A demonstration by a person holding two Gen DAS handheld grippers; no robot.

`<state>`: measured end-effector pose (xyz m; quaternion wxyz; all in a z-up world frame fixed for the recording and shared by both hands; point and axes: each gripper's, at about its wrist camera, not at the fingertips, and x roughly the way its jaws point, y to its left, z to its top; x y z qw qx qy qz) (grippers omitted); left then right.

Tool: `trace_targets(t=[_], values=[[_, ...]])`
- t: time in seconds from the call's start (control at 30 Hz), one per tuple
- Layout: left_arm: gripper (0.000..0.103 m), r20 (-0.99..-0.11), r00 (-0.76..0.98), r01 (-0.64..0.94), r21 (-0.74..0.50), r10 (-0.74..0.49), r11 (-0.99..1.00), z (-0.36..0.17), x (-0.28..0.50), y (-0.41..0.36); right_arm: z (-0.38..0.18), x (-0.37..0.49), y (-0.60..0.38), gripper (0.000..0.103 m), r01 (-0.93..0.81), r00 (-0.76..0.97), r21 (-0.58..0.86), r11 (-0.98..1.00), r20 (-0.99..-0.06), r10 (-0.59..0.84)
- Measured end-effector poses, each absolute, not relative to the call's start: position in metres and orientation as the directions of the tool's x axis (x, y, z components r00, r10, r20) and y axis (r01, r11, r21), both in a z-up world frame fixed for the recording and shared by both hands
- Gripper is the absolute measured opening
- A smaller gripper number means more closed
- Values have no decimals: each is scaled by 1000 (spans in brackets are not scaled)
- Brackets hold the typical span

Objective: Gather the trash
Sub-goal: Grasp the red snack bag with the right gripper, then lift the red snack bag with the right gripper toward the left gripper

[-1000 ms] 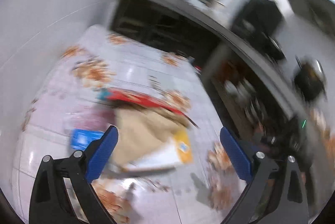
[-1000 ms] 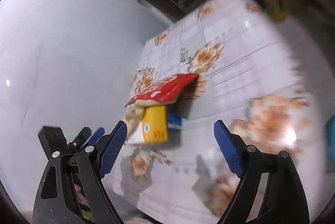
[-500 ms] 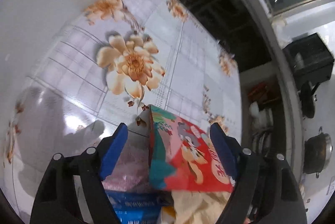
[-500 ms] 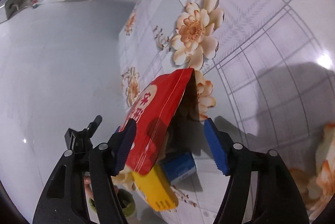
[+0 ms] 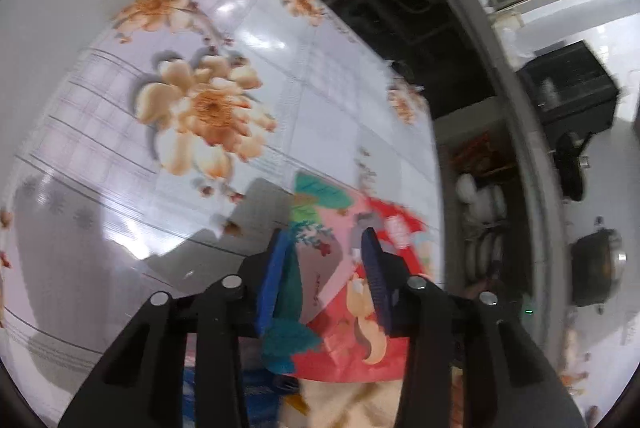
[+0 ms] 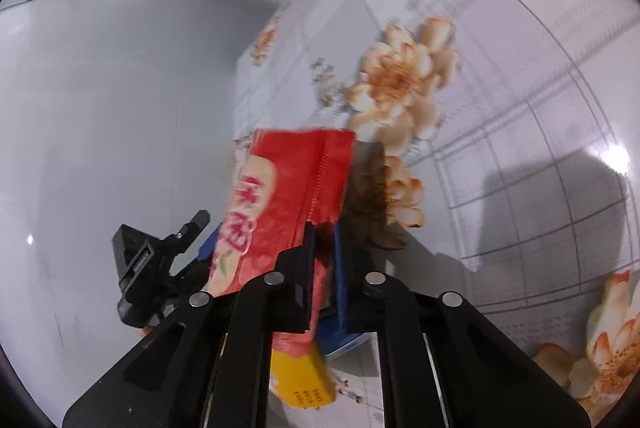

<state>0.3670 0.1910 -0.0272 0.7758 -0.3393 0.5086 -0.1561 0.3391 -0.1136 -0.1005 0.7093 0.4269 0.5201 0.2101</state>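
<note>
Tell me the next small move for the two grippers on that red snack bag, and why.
Probably lift the red printed foil snack bag straight up with both hands. The right gripper is shut on one edge; the left gripper is closing, its jaws astride the other. The yellow carton underneath on the floral tablecloth should stay.

Colours, quick:
Red snack bag (image 6: 288, 187) w/ teal leaves + cartoon print; yellow box (image 6: 304, 380) under it; table (image 5: 100, 155) pale lilac grid w/ peach-orange flowers; my fingers (image 5: 276, 276) blue, arms black.
</note>
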Motion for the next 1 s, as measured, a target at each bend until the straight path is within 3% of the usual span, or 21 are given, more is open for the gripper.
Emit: trace_targets(t=[0.27,0.53,0.73,0.83,0.9,1.0], values=[[33,-593,469,49,-723,-655,690,20,343,167,-60,324,-114,2,31,419,821,570,-528,738],[32,-513,386,284,-725,-767,627,61,283,112,-29,266,-144,2,-35,459,817,575,-498,736],[32,-530,237,374,-723,-814,580,45,233,63,-41,208,-175,4,17,468,760,650,-581,666],[32,-556,241,380,-700,-795,605,36,220,55,-61,191,-186,12,90,468,798,596,-562,682],[32,-560,272,357,-696,-782,623,34,218,58,-75,183,-189,44,134,476,853,504,-501,723],[32,-572,335,324,-677,-749,661,34,218,68,-102,183,-182,56,195,510,933,303,-360,781]])
